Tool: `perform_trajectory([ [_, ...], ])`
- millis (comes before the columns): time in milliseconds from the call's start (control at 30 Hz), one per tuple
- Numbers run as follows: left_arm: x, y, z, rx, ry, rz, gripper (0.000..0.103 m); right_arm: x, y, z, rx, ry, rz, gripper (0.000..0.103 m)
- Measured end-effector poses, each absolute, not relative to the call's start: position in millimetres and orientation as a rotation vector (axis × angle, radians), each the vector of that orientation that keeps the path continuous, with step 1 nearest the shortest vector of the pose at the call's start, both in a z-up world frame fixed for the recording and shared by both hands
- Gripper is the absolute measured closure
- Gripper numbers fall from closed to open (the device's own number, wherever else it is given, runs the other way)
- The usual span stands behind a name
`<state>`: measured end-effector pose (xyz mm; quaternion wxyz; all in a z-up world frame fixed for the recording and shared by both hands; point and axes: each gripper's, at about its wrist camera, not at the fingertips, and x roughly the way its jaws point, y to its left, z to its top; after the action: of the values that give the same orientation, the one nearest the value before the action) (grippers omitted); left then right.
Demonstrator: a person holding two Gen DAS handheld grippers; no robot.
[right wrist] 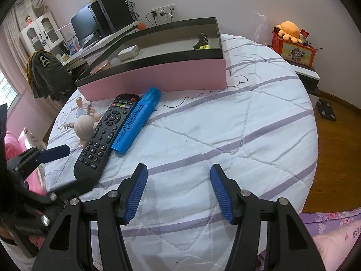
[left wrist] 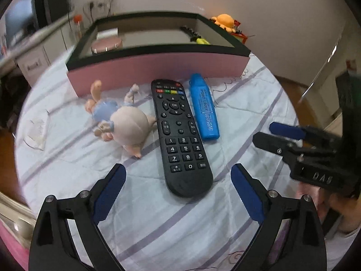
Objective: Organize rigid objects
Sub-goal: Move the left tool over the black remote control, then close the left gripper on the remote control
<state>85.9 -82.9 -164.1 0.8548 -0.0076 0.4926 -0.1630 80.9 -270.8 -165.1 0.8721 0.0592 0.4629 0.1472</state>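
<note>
A black remote control (left wrist: 181, 139) (right wrist: 102, 134) lies on the striped bedspread, with a blue highlighter (left wrist: 203, 106) (right wrist: 137, 120) along its right side and a small pig doll (left wrist: 121, 118) (right wrist: 84, 122) on its left. Behind them stands a pink box with a black rim (left wrist: 158, 67) (right wrist: 158, 76) holding a pink round tin, a white charger and a yellow marker. My left gripper (left wrist: 178, 171) is open, its blue pads either side of the remote's near end without touching it. My right gripper (right wrist: 178, 172) hovers open over bare quilt, right of the highlighter, holding nothing.
The bed's rounded edge drops to a wooden floor (right wrist: 334, 149) on the right. A red box with an orange plush (right wrist: 291, 40) sits on a side table. A desk with a monitor (right wrist: 85, 24) stands behind the pink box. A clear plastic wrapper (left wrist: 36, 131) lies left.
</note>
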Motion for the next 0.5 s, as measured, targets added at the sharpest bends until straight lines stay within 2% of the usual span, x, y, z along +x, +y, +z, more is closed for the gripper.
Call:
perform_trajectory([
  [67, 86.8, -86.7, -166.4, -0.007, 1.033, -0.339, 0.011, 81.8, -271.5, -165.6, 0.124, 0.967, 0.31, 0.043],
  [100, 87.0, -89.4, -167.4, 0.006, 1.034, -0.331, 0.022, 82.3, -271.9, -165.8, 0.125, 0.967, 0.313, 0.043],
  [133, 86.9, -94.4, -169.4, 0.024, 1.041, -0.324, 0.03, 82.9, -272.5, -165.7, 0.126, 0.965, 0.316, 0.043],
  [200, 85.2, -103.6, -171.0, 0.043, 1.041, -0.333, 0.032, 84.2, -274.4, -165.7, 0.131, 0.964, 0.319, 0.042],
  [233, 83.7, -108.4, -170.4, 0.066, 1.032, -0.336, 0.036, 84.8, -275.7, -165.7, 0.132, 0.963, 0.321, 0.042],
  [500, 94.1, -127.9, -173.7, 0.21, 0.987, -0.201, 0.036, 87.1, -283.1, -168.0, 0.145, 0.959, 0.336, 0.042],
])
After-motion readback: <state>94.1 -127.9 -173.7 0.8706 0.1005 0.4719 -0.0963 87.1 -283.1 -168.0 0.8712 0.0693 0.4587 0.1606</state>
